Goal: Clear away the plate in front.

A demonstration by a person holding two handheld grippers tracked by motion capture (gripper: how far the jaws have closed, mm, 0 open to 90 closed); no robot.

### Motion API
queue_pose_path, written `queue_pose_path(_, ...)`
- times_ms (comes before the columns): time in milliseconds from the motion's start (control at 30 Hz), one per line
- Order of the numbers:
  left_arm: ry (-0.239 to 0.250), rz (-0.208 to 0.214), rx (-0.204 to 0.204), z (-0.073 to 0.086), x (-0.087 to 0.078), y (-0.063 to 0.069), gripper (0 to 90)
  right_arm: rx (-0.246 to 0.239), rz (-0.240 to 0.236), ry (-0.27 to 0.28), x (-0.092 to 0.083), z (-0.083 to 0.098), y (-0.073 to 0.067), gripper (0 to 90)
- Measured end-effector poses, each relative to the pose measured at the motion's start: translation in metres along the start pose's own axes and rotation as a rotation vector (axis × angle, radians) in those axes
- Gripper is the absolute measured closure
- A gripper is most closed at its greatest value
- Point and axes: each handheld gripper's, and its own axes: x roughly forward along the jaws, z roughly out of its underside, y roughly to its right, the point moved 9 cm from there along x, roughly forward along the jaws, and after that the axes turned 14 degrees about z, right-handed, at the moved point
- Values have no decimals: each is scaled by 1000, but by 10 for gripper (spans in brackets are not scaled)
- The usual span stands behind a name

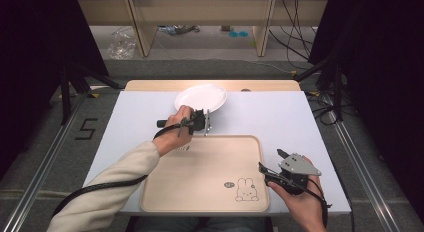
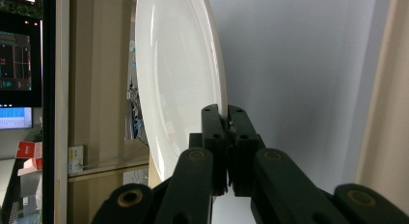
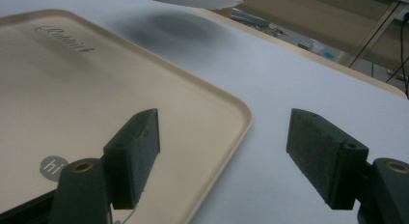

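A white plate (image 1: 200,97), gripped at its near rim, sat beyond the far edge of a wooden tray (image 1: 200,174) on the white tabletop (image 1: 280,122), its body tilted and apparently lifted clear, with a soft shadow on the surface beneath it in the right gripper view. The left claw (image 1: 206,123) was closed tight on that rim, its jaws pinching the thin edge from both sides, as the left gripper view showed at close range (image 2: 226,132). The plate looked stiff, glossy and breakable, probably ceramic or hard plastic; held by one edge alone, it would likely lever against the jaws and could slip on its smooth glaze, so a deep bite on the rim seemed the safest hold. The tray, printed with a small rabbit (image 1: 246,189) near its right corner, lay bare. The right claw (image 1: 270,166) hovered just off the tray's right edge, jaws spread wide and holding nothing, with the tray's rounded corner visible between them (image 3: 243,110). The person's hands gripped both tools from the near side of the tray.
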Motion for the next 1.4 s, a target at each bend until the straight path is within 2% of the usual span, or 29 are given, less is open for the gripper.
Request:
queue_pose_path(133, 4, -4, 6, 1, -6, 3, 878, 8, -5, -12, 0, 1, -1, 285)
queue_pose_path(1400, 30, -28, 31, 9, -43, 21, 878, 1, 6, -2, 0, 0, 1, 285)
